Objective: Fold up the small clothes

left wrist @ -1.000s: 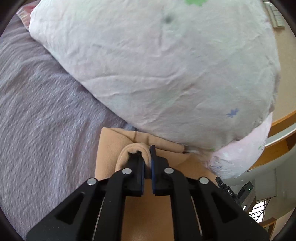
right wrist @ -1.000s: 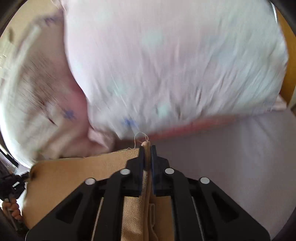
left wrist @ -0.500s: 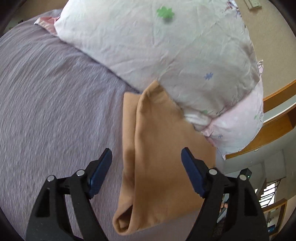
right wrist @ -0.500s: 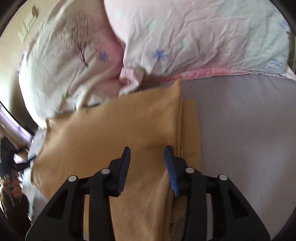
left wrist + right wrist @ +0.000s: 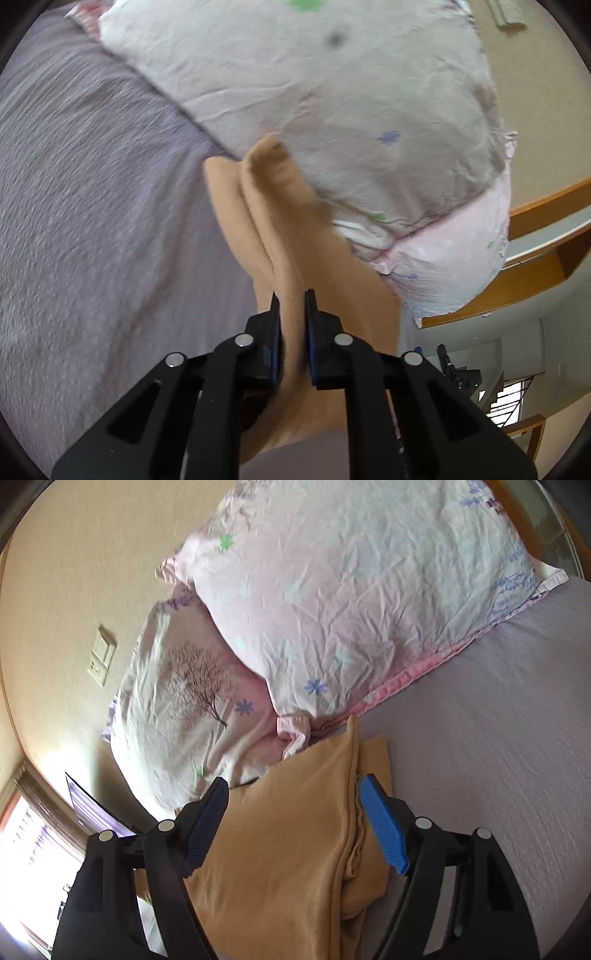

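- Where the left gripper (image 5: 292,308) reaches forward, its two black fingers are pinched nearly together on a raised ridge of the tan garment (image 5: 288,236), the cloth squeezed between the blue pads
- The right gripper (image 5: 294,825) hangs above the same tan garment (image 5: 295,834) with its fingers spread wide, the blue pads (image 5: 384,830) well apart and gripping nothing
- Folded into layers, the garment lies on the lilac bedsheet (image 5: 103,229), its stacked edges showing along one side in the right wrist view
- The garment's far corner touches the pillows, tucked against the seam where they meet
- Beyond it, a pale pink pillow (image 5: 351,590) with small blue and green flowers rests partly on a second pillow (image 5: 192,709) printed with a bare tree
- Furthest back stands a beige wall carrying a switch plate (image 5: 101,655)
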Demonstrator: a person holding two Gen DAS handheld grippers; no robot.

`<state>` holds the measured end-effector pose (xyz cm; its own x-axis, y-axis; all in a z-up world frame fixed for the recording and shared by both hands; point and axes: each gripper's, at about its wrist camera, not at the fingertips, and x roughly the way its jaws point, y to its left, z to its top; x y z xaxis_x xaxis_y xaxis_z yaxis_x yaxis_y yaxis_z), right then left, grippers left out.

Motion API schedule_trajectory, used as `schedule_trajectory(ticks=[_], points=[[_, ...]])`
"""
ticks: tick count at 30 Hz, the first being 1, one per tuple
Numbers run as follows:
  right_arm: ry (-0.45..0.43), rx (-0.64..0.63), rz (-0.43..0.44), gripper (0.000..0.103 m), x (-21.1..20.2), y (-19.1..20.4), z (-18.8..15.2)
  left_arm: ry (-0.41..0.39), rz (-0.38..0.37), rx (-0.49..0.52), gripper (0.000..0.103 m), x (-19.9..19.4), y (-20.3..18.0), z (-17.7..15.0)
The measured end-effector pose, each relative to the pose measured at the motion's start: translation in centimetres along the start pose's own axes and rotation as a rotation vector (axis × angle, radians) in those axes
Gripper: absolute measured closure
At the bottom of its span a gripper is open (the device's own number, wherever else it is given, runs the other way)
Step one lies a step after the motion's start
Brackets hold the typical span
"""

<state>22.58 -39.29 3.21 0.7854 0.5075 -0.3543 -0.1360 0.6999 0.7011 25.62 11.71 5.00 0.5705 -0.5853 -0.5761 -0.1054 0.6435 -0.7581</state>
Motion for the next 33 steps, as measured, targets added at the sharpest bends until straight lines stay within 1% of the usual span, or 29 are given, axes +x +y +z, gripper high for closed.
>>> schedule_trajectory(ticks=[2,4,5,6,7,8,9,10,11,12,13,14,15,16,18,20,22,24,25,27,28,30,31,32,33], points=[[-0.028,0.025,0.022,0.027,-1.5,0.0,0.4,-0.004,-0.049,0.078,0.092,0.3,-4.9,-0.2],[-0.049,0.042,0.032,0.027,-2.0,-0.3,0.7,0.021,-0.104,0.170,0.092,1.8,-10.3,-1.3],[-0.058,0.052,0.035,0.026,-2.2,-0.5,0.8,0.045,-0.132,0.208,0.092,3.4,-12.8,-2.2],[-0.060,0.061,0.035,0.026,-2.3,-0.7,0.9,0.087,-0.157,0.251,0.092,5.6,-15.6,-3.4],[-0.060,0.066,0.030,0.026,-2.4,-0.9,1.1,0.121,-0.171,0.275,0.091,7.2,-17.1,-4.4],[-0.058,0.065,0.021,0.026,-2.5,-1.0,1.1,0.182,-0.192,0.294,0.089,10.3,-19.3,-6.0],[-0.054,0.060,0.007,0.026,-2.5,-1.2,1.2,0.240,-0.211,0.307,0.084,12.6,-20.6,-7.1],[-0.045,0.050,-0.013,0.026,-2.5,-1.3,1.3,0.296,-0.239,0.313,0.082,14.5,-21.5,-8.0],[-0.037,0.044,-0.025,0.026,-2.5,-1.4,1.3,0.355,-0.312,0.294,0.082,16.2,-21.9,-8.8],[-0.017,0.042,-0.037,0.026,-2.4,-1.6,1.4,0.385,-0.376,0.265,0.082,16.8,-21.8,-9.2],[0.000,0.048,-0.038,0.024,-2.3,-1.8,1.4,0.378,-0.390,0.253,0.082,16.7,-21.5,-9.3],[0.023,0.059,-0.035,0.021,-2.2,-2.0,1.4,0.346,-0.377,0.258,0.080,16.1,-21.0,-9.0],[0.052,0.075,-0.030,0.020,-2.0,-2.3,1.4,0.307,-0.344,0.274,0.075,15.0,-20.3,-8.6],[0.088,0.089,-0.021,0.019,-1.7,-2.5,1.4,0.245,-0.271,0.286,0.072,13.5,-19.0,-7.9],[0.161,0.093,-0.020,0.019,-1.0,-2.5,1.1,0.158,-0.123,0.294,0.061,11.5,-16.5,-6.6],[0.243,0.067,-0.056,0.019,0.2,-2.2,0.4,0.130,0.008,0.289,0.057,10.8,-13.8,-5.6],[0.316,0.046,-0.084,0.020,1.5,-1.9,-0.4,0.163,0.059,0.262,0.054,10.9,-11.5,-5.5],[0.368,0.033,-0.069,0.021,2.6,-1.6,-1.3,0.211,0.071,0.249,0.050,11.5,-10.2,-6.1],[0.378,0.025,-0.060,0.022,2.7,-1.4,-1.6,0.227,0.064,0.248,0.048,11.5,-9.6,-6.4],[0.375,0.001,-0.066,0.022,2.8,-1.0,-1.8,0.254,0.049,0.255,0.041,12.7,-9.8,-7.1],[0.372,0.006,-0.058,0.022,2.8,-1.0,-1.9,0.271,0.044,0.259,0.041,13.2,-9.7,-7.6],[0.366,0.023,-0.046,0.027,2.6,-1.4,-1.8,0.293,0.038,0.253,0.041,14.2,-9.5,-8.4],[0.362,0.034,-0.040,0.039,2.6,-1.6,-1.7,0.286,0.009,0.244,0.041,14.3,-9.1,-8.7],[0.364,0.052,-0.028,0.052,2.7,-2.0,-1.8,0.272,-0.014,0.242,0.044,14.5,-8.9,-8.8],[0.373,0.062,-0.018,0.057,2.9,-2.2,-2.0,0.269,-0.019,0.240,0.054,14.6,-8.8,-8.8]])
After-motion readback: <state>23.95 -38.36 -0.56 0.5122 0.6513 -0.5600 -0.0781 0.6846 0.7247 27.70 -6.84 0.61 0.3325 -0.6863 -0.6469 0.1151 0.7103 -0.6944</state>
